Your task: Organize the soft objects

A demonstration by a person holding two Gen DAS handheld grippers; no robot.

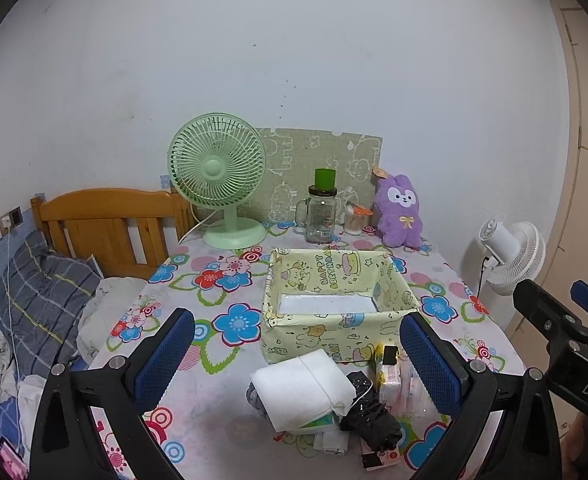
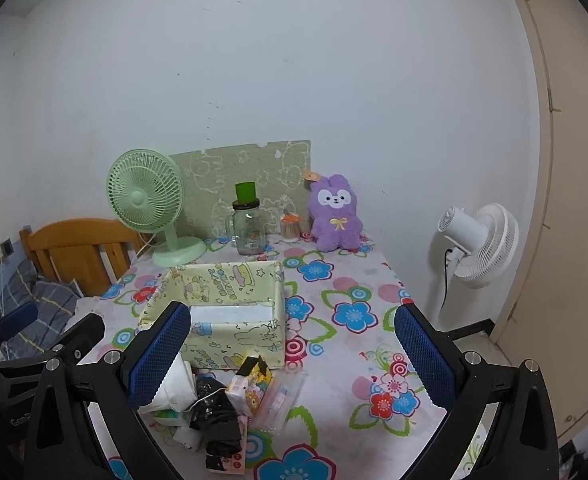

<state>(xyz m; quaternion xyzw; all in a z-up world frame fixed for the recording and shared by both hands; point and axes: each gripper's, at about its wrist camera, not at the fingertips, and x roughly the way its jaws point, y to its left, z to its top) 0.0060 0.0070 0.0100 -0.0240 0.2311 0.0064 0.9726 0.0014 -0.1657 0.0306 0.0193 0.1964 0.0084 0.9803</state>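
Hovering above the flower-patterned counter (image 1: 222,280): left tongs (image 1: 297,356) and right tongs (image 2: 294,354), both spread apart, holding nothing. Pale yellow cartoon-print fabric box (image 1: 333,292), open. Just in front of it, a heap (touching): folded white cloth (image 1: 301,390), crumpled black plastic bag (image 1: 367,416), small printed tissue packs (image 2: 250,388). Purple plush rabbit (image 1: 399,214) against the wall.

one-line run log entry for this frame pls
phase: pre-grasp | left gripper: open, empty | right gripper: open, empty | soft-item pile: on table, in front of box | fabric box: nothing soft inside yet
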